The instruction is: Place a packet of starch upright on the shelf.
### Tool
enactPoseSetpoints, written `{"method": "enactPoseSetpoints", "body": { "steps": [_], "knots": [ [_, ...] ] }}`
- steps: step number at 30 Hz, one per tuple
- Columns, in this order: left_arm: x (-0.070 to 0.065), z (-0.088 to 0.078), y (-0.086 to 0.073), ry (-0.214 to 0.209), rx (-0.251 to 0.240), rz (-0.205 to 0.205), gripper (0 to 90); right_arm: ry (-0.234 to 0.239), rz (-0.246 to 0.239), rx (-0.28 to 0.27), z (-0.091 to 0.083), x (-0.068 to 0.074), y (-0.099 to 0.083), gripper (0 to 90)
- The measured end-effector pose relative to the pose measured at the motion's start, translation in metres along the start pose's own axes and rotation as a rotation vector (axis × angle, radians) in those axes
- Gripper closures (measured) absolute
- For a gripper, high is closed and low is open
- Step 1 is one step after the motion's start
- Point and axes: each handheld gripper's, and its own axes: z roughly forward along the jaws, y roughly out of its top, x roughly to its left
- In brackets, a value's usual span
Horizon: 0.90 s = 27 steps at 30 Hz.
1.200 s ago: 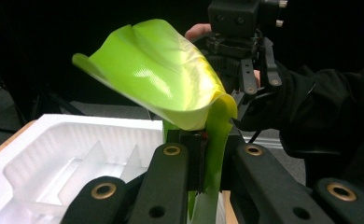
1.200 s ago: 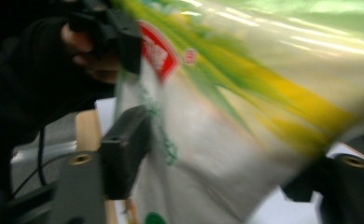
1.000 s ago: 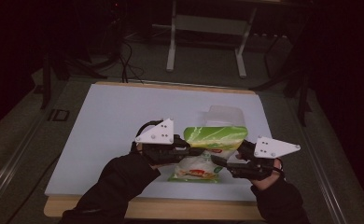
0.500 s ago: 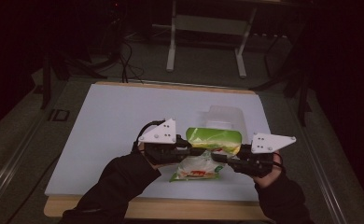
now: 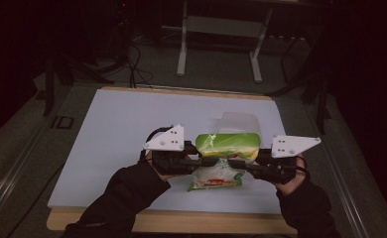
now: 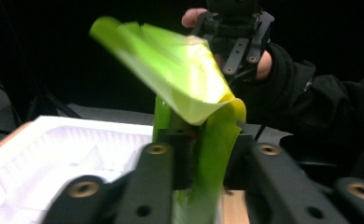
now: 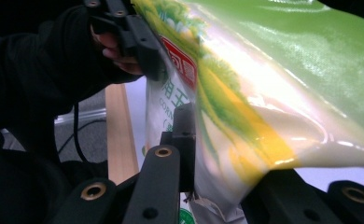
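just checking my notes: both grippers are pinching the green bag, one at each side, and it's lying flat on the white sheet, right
Not quite. Both the left gripper and the right gripper do pinch the green bag, one at each side, but it is not lying flat: the high view shows its green top folded over and raised above the white sheet.

High cam overhead facing fwd, claw cams close-up (both share bag [image 5: 226, 148])
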Motion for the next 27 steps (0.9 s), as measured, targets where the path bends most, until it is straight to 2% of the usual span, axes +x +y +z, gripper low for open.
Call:
{"method": "enactPoseSetpoints", "body": {
  "steps": [2, 6, 10, 12, 15, 18, 21, 23, 27],
  "knots": [
    [-0.002, -0.001, 0.000, -0.001, -0.002, -0.001, 68.8, -0.004, -0.006, -0.005, -0.003, 0.000, 0.002, 80.8],
    [-0.002, -0.004, 0.000, 0.019, -0.014, -0.021, 49.7, -0.010, -0.004, -0.027, -0.011, -0.002, 0.006, 80.9],
    [0.001, -0.009, -0.004, 0.046, -0.021, -0.072, 26.9, -0.029, -0.021, -0.050, -0.021, -0.007, 0.010, 80.9],
    [0.000, -0.010, -0.007, 0.067, 0.003, -0.098, 14.1, -0.049, -0.041, -0.055, -0.025, -0.010, 0.012, 80.9],
    [0.000, -0.011, -0.015, 0.087, 0.023, -0.117, 2.4, -0.076, -0.063, -0.055, -0.032, -0.018, 0.015, 80.9],
    [0.001, -0.016, -0.024, 0.101, 0.025, -0.148, 2.3, -0.102, -0.058, -0.047, -0.036, -0.029, 0.016, 80.9],
    [0.001, -0.022, -0.032, 0.121, 0.028, -0.160, 2.2, -0.130, -0.065, -0.037, -0.042, -0.041, 0.016, 80.9],
    [0.001, -0.027, -0.036, 0.134, 0.045, -0.167, 1.8, -0.140, -0.074, -0.029, -0.044, -0.050, 0.015, 80.9],
    [0.002, -0.033, -0.044, 0.149, 0.070, -0.191, 0.2, -0.159, -0.058, -0.002, -0.047, -0.068, 0.011, 80.9]
  ]
}}
